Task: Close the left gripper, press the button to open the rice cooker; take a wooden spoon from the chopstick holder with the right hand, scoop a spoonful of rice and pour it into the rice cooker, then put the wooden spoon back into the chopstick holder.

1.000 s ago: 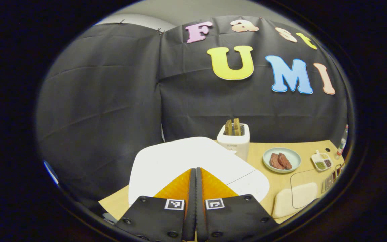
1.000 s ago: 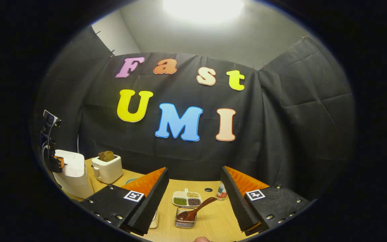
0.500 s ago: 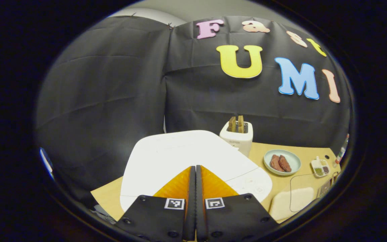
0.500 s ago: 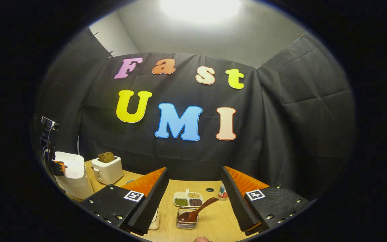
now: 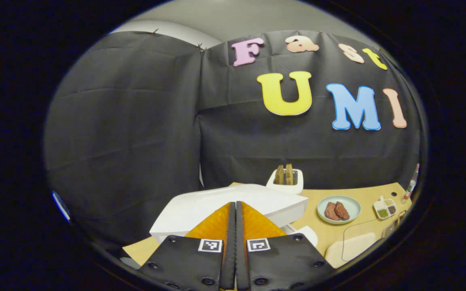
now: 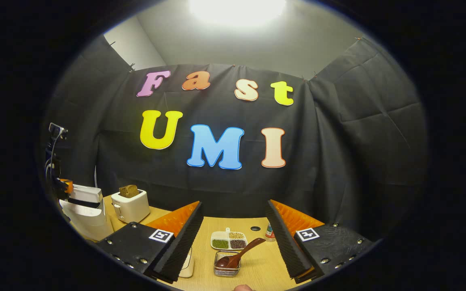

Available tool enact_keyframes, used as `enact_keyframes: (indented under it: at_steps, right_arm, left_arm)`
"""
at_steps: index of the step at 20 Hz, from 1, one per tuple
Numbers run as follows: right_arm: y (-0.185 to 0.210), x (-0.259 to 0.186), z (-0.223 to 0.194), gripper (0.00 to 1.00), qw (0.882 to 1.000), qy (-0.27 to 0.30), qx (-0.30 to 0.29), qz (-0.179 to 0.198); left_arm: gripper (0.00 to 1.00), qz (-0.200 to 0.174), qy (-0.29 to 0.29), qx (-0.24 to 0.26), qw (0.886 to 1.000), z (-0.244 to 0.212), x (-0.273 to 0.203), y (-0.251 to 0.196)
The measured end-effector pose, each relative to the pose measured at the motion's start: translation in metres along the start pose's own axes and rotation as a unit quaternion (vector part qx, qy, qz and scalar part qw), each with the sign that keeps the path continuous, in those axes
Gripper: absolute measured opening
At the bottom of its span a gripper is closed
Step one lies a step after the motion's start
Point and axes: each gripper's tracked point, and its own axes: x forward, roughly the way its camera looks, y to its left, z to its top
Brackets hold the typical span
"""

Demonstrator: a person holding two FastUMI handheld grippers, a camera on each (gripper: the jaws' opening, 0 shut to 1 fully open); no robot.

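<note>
Overhead, one ceiling light (image 6: 237, 8) brightens a booth draped in black cloth. Light wood tabletop (image 6: 257, 266) carries a white rice cooker (image 5: 225, 208), lid raised a crack, at the left end. Left hand-held gripper (image 5: 233, 226) sits closed and empty over that lid. Right hand-held gripper (image 6: 233, 238) hangs open, empty, above the wire holder (image 6: 225, 268) with the spoon (image 6: 239, 254) leaning in it. Toaster (image 6: 130, 206), plate (image 5: 338, 210) and a divided grain dish (image 6: 229, 240) stand well apart.
</note>
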Motion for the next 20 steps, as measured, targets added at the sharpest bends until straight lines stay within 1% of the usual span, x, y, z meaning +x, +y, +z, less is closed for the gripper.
enact_keyframes:
  at_steps: [2, 3, 4, 5, 6, 8, 10, 12, 14, 16, 17, 19, 20]
  right_arm:
    - [-0.004, 0.005, 0.001, 0.95, 1.000, -0.002, 0.003, 0.000]
    - [-0.006, 0.008, 0.003, 0.95, 1.000, -0.004, 0.005, 0.000]
    - [-0.008, 0.012, 0.004, 0.95, 1.000, -0.006, 0.007, 0.000]
    - [-0.010, 0.016, 0.004, 0.95, 1.000, -0.007, 0.008, -0.001]
    - [-0.013, 0.019, 0.005, 0.95, 1.000, -0.008, 0.010, -0.001]
    - [-0.017, 0.028, 0.002, 0.95, 1.000, -0.006, 0.013, -0.001]
    - [-0.023, 0.037, -0.006, 0.95, 1.000, 0.002, 0.019, -0.003]
    - [-0.028, 0.049, -0.017, 0.95, 1.000, 0.018, 0.025, -0.005]
    - [-0.033, 0.060, -0.027, 0.95, 0.999, 0.031, 0.033, -0.006]
    - [-0.038, 0.070, -0.040, 0.95, 0.998, 0.046, 0.040, -0.006]
    - [-0.040, 0.076, -0.048, 0.95, 0.998, 0.055, 0.041, -0.007]
    - [-0.044, 0.087, -0.065, 0.95, 0.996, 0.077, 0.048, -0.007]
    - [-0.045, 0.093, -0.075, 0.95, 0.994, 0.090, 0.054, -0.006]
  left_arm:
    - [0.09, 0.002, -0.028, -0.001, 1.000, 0.026, -0.006, 0.004]
    - [0.12, -0.001, -0.035, -0.005, 0.999, 0.035, -0.012, 0.002]
    - [0.09, -0.009, -0.046, -0.009, 0.999, 0.045, -0.018, 0.000]
    - [0.12, -0.017, -0.057, -0.010, 0.998, 0.053, -0.023, -0.004]
    - [0.12, -0.029, -0.070, -0.011, 0.997, 0.063, -0.033, -0.010]
    - [0.56, -0.056, -0.094, -0.013, 0.994, 0.079, -0.052, -0.024]
    - [1.00, -0.059, -0.121, -0.014, 0.991, 0.098, -0.067, -0.030]
    - [0.91, -0.065, -0.132, -0.018, 0.989, 0.103, -0.085, -0.038]
    - [1.00, -0.073, -0.138, -0.015, 0.988, 0.106, -0.102, -0.046]
    - [0.96, -0.075, -0.144, -0.008, 0.987, 0.109, -0.115, -0.051]
    - [1.00, -0.076, -0.144, -0.005, 0.987, 0.109, -0.120, -0.053]
    - [1.00, -0.079, -0.140, -0.006, 0.987, 0.105, -0.128, -0.056]
    - [0.97, -0.077, -0.136, -0.007, 0.988, 0.103, -0.131, -0.055]
